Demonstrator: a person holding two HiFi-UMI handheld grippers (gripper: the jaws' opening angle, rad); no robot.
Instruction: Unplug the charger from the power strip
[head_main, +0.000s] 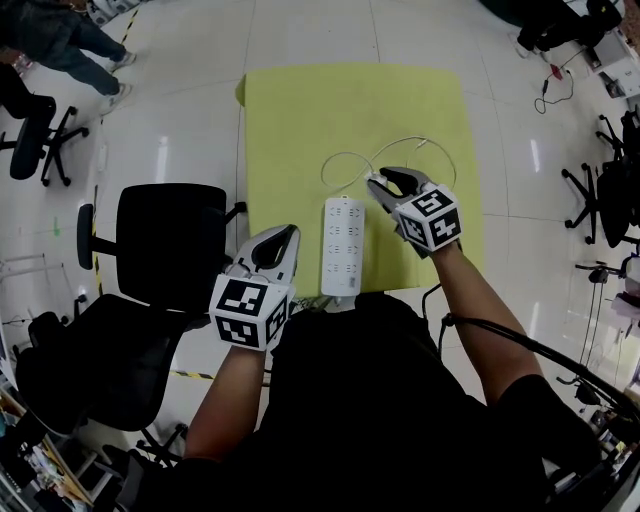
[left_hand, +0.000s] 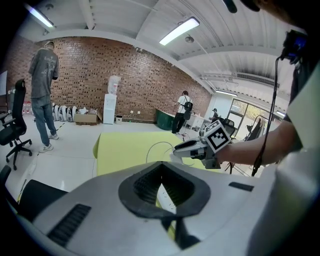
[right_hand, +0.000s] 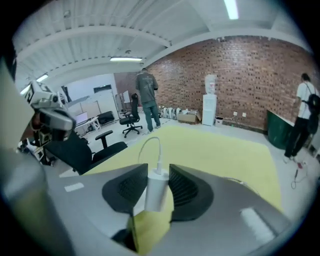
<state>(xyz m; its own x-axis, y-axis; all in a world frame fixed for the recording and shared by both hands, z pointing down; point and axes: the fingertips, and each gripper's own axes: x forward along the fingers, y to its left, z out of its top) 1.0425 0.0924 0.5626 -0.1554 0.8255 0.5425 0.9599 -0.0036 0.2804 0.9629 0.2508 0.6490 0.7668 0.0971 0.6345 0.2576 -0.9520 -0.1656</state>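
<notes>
We judged the pull itself done. The charger (right_hand: 156, 187) sat upright between the pads of the right gripper (head_main: 378, 185), both pads pressed on its white body. Its cable (right_hand: 159, 156) rose from the top and arced off to the upper left of the right gripper view. Under the charger in that view there was only the yellow table (head_main: 300, 110) and no socket.

In the head view the right gripper's tips were just beyond the upper right corner of the power strip (head_main: 343, 245), near it but not over its sockets. So we took the charger to be free of the strip and held a little above the table.

The power strip lay lengthwise in the middle of the head view, at the near edge of the table. The left gripper (head_main: 291, 232) was just to its left with its jaws together and nothing between them. In its own view the white strip showed through the oval gap behind the closed tips. It may have been bracing the strip, but we could not tell whether it touched.

The step in hand seemed to be carrying the charger clear. Next we would lower it onto a bare part of the table, away from the strip and the looped cable. Then we would part the right jaws, and the cable's drag on the charger would need watching as they let go.
</notes>
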